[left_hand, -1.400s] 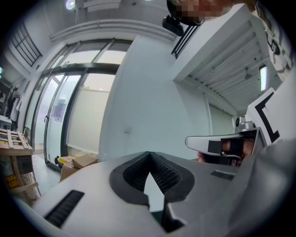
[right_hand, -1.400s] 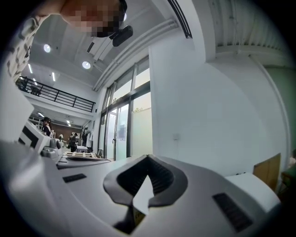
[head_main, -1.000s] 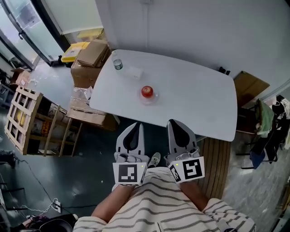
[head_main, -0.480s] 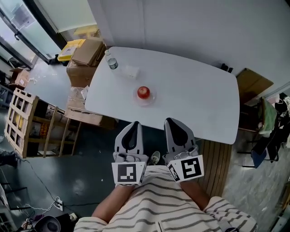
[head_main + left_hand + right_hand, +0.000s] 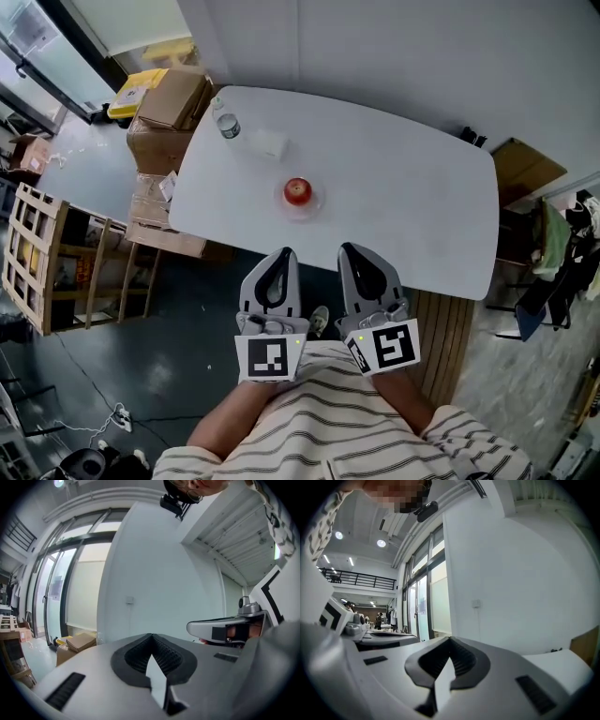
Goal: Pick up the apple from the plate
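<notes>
A red apple (image 5: 298, 190) sits on a small clear plate (image 5: 301, 205) near the front edge of a white table (image 5: 394, 202) in the head view. My left gripper (image 5: 278, 254) and right gripper (image 5: 352, 250) are held side by side in front of the table, short of its edge and below the apple in the picture. Both have their jaws closed with nothing between them. In the left gripper view the left gripper (image 5: 151, 637) shows its tips meeting; the right gripper (image 5: 450, 641) looks the same in its own view. Neither gripper view shows the apple.
A water bottle (image 5: 226, 124) and a small white box (image 5: 269, 143) stand at the table's far left. Cardboard boxes (image 5: 169, 108) are stacked left of the table, a wooden crate (image 5: 42, 253) further left. A wooden slatted panel (image 5: 457, 347) lies at the right.
The table and apple have shifted slightly in the head view as the person moves closer. Both grippers stay closed and side by side.
</notes>
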Available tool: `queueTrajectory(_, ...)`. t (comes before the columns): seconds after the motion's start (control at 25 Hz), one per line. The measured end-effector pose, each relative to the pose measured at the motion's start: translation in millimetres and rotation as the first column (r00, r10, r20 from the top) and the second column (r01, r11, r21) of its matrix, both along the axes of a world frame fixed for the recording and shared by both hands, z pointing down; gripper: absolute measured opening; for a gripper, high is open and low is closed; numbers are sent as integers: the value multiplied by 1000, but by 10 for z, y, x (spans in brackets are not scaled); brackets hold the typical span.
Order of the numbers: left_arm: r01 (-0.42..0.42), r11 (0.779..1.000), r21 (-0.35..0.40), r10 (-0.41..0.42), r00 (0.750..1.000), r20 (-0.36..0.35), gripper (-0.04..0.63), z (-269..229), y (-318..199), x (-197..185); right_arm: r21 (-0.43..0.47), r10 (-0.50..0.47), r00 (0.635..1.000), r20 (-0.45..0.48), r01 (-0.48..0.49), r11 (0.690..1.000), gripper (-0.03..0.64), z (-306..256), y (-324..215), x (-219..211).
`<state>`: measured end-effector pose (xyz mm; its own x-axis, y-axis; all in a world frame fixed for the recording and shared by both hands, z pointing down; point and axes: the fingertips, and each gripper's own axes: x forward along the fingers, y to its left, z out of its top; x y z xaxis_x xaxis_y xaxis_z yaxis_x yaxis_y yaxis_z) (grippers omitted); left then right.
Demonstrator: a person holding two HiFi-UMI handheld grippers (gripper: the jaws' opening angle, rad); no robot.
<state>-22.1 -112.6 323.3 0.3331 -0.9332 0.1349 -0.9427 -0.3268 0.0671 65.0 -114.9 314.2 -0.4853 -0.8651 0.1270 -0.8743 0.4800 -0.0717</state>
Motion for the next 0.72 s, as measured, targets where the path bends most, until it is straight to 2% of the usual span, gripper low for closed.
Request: queueTrajectory(0.72,-31,994,-101,31,999,7,5,556,-364,-52,-131,42,997,-63,-50,990,11,618,-282,-31)
